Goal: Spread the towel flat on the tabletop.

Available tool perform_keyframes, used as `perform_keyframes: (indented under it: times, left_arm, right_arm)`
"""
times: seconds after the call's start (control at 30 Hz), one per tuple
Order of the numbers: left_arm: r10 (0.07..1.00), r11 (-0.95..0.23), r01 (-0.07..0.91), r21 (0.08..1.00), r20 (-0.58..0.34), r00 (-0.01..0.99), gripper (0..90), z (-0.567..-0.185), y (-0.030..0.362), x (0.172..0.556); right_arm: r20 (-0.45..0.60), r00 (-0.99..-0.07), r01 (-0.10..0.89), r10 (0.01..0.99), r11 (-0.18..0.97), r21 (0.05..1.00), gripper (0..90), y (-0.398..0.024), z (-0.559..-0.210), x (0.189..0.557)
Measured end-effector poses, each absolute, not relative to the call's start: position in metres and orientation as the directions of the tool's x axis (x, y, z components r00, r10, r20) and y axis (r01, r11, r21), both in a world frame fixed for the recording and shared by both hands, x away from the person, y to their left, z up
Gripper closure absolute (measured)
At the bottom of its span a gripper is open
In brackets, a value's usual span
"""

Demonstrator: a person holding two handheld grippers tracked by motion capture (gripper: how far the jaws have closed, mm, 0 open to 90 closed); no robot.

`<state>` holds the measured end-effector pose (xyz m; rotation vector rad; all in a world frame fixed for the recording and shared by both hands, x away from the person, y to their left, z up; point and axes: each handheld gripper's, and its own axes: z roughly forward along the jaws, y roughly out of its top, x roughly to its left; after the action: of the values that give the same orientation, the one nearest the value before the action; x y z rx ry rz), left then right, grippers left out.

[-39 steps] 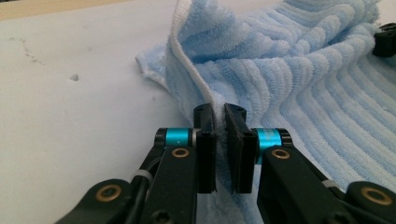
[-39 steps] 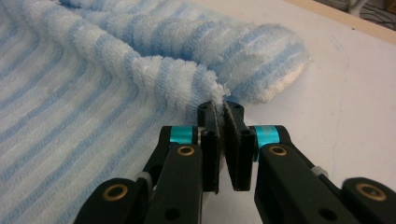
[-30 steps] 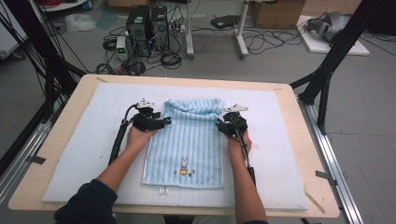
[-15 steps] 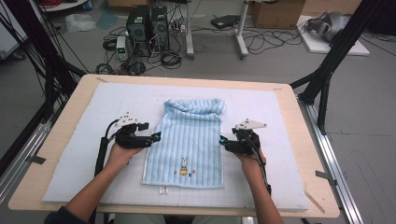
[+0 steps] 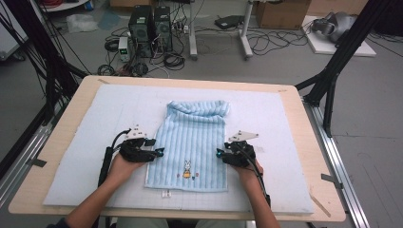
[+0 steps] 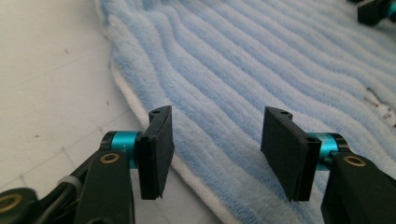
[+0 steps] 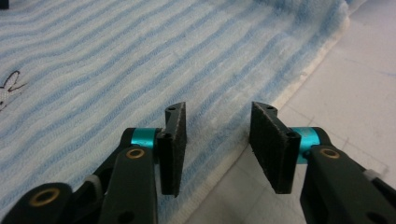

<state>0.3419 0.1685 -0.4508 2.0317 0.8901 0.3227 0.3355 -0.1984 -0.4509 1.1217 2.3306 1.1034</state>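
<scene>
One blue striped towel (image 5: 192, 142) is lying flat on the pale mat (image 5: 294, 142) of one wooden table (image 5: 85, 90), its far end folded over and one small rabbit print (image 5: 187, 168) near its close edge. Two grippers are being held low at its long sides: the left gripper (image 5: 160, 153) at the left edge, the right gripper (image 5: 219, 154) at the right edge. Both pairs of jaws have just been closing and are standing spread, astride the towel's edge, with nothing being pinched.
</scene>
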Motion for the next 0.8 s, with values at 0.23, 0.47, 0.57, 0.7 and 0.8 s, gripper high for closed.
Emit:
perform_keyframes:
  times: [0.23,0.47,0.57,0.7,0.8]
  left_arm:
    - [0.71,-0.361,0.481,0.799,-0.099,0.697,84.2,-0.451,0.168,0.345]
    - [0.738,-0.32,0.509,0.799,-0.127,0.663,86.3,-0.451,0.166,0.362]
    - [0.743,-0.304,0.52,0.798,-0.142,0.654,86.3,-0.45,0.166,0.37]
    - [0.754,-0.281,0.51,0.813,-0.141,0.641,86.2,-0.45,0.162,0.38]
    - [0.755,-0.255,0.503,0.826,-0.155,0.637,81.2,-0.449,0.165,0.381]
  right_arm:
    - [0.03,-0.674,0.493,0.738,0.419,0.763,85.1,-0.192,-0.45,0.336]
    - [0.019,-0.615,0.514,0.788,0.383,0.767,85.2,-0.193,-0.45,0.349]
    - [0.012,-0.593,0.519,0.805,0.371,0.77,85.1,-0.194,-0.45,0.356]
    - [0.004,-0.563,0.528,0.826,0.356,0.771,85.0,-0.194,-0.45,0.364]
    - [0.007,-0.551,0.532,0.834,0.345,0.773,76.7,-0.194,-0.45,0.365]
